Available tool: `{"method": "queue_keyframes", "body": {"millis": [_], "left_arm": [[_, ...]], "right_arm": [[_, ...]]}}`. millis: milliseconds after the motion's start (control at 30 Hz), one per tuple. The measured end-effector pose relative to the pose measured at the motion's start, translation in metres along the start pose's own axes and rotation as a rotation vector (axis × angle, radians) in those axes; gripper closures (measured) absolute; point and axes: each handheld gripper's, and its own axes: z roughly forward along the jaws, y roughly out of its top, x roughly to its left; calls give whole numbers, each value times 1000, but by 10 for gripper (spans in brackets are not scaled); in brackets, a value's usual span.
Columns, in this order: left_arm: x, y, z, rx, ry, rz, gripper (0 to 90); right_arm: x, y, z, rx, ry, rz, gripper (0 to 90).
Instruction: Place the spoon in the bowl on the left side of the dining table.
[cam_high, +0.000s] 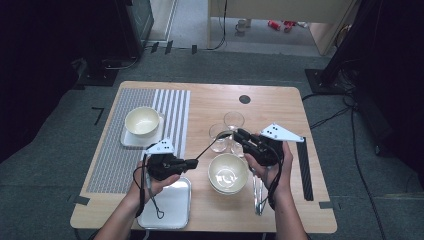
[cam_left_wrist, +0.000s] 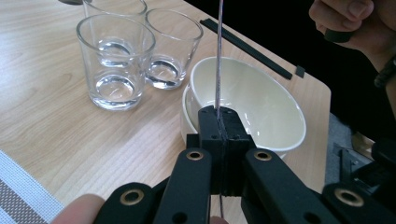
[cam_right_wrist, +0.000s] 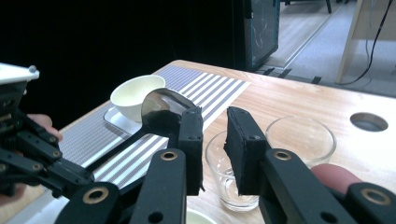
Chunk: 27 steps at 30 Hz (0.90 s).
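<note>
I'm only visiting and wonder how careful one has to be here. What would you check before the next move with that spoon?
1. Left tongs shut firmly on the spoon handle: ok.
2. Right tongs open to receive it: ok; there is a clear gap between the jaws.
3. Spoon lined up inside that gap: not ok; in the right gripper view its bowl sits beside one jaw, outside the gap.
4. Glasses out of the way of the right tongs: cannot tell; they stand close beneath them.
5. Stacked bowls upright and untouched by either tongs: ok.
</note>
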Motion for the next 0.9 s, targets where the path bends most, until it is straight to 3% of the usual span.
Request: {"method": "queue_keyframes", "body": {"millis": [200, 300, 367, 533, 900], "left_arm": [[1, -1, -1, 14, -12, 9, 900], [0, -1, -1, 20, -21, 17, 900], [1, 0, -3, 18, -20, 17, 900], [5, 0, -9, 2, -25, 9, 900], [6, 2, -13, -2, -16, 12, 900]], "right_arm": [[8, 2, 1, 19, 11, -90, 744], [10, 1, 3, 26, 18, -102, 752], [10, 0, 4, 24, 28, -111, 806], [8, -3, 5, 40, 26, -108, 864], [-1, -15, 9, 92, 36, -60, 864]]}}
